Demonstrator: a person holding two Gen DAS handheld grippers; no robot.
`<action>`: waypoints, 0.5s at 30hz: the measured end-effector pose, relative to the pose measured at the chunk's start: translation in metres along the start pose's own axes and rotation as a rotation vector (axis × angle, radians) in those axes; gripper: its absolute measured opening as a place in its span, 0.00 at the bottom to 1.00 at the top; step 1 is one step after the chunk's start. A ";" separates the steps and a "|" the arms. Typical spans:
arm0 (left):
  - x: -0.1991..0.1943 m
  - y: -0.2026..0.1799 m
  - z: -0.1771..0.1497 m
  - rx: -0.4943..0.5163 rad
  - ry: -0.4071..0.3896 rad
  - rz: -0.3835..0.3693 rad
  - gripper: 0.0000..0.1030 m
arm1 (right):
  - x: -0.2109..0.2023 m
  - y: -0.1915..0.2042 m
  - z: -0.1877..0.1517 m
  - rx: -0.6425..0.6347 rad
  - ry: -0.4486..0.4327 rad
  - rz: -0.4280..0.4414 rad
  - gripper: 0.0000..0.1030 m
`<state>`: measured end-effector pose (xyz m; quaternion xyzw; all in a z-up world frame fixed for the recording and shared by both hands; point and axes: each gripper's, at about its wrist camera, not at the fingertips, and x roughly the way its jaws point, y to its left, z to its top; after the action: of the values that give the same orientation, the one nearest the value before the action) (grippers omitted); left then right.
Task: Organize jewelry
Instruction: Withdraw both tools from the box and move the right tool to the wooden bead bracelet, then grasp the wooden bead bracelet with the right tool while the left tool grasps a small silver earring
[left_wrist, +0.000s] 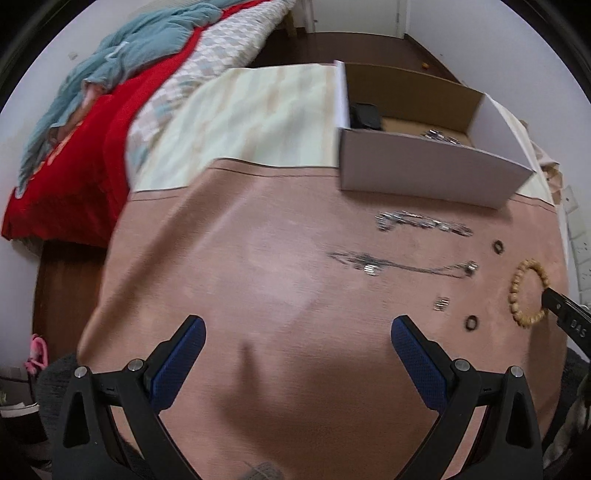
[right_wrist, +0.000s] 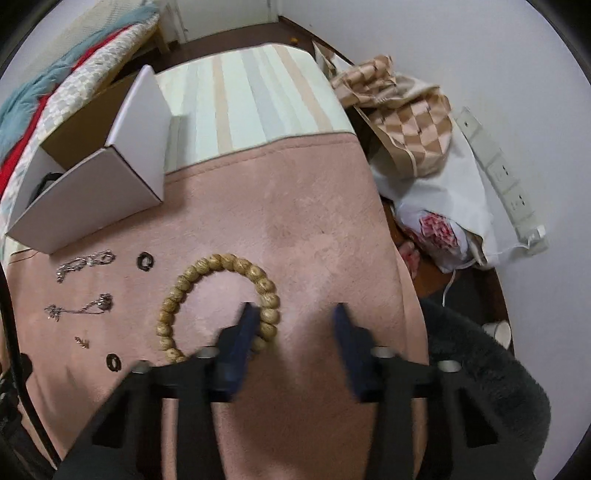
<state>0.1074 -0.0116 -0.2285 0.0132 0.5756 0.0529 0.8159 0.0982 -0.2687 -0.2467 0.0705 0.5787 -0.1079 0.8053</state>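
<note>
Right claw (right_wrist: 293, 314) wide, left finger inside bead bracelet (right_wrist: 221, 264) (arm marked "DAS"); left claw (left_wrist: 297, 328) wide.

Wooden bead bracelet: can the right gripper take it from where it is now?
Probably yes. The right gripper is open, one jaw inside the wooden bead bracelet loop, one outside, straddling the beads on the pink cloth; nothing blocks closing.

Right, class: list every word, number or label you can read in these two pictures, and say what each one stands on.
"DAS" or "DA5", last character unclear: pale letters on the black body of the right gripper, at the right edge of the left wrist view.
No readable text on the cardboard box, wooden bead bracelet or power strip.
</note>
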 end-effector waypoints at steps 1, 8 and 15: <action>0.001 -0.005 0.000 0.005 0.002 -0.011 1.00 | -0.001 0.000 0.000 -0.008 -0.003 -0.002 0.16; 0.008 -0.040 -0.003 0.039 -0.007 -0.086 0.98 | -0.004 -0.015 -0.004 0.022 0.006 0.039 0.09; 0.015 -0.064 -0.006 0.094 -0.010 -0.126 0.71 | -0.006 -0.018 -0.005 0.036 0.007 0.045 0.09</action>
<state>0.1115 -0.0735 -0.2498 0.0154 0.5732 -0.0254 0.8189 0.0868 -0.2846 -0.2426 0.0983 0.5780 -0.0999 0.8040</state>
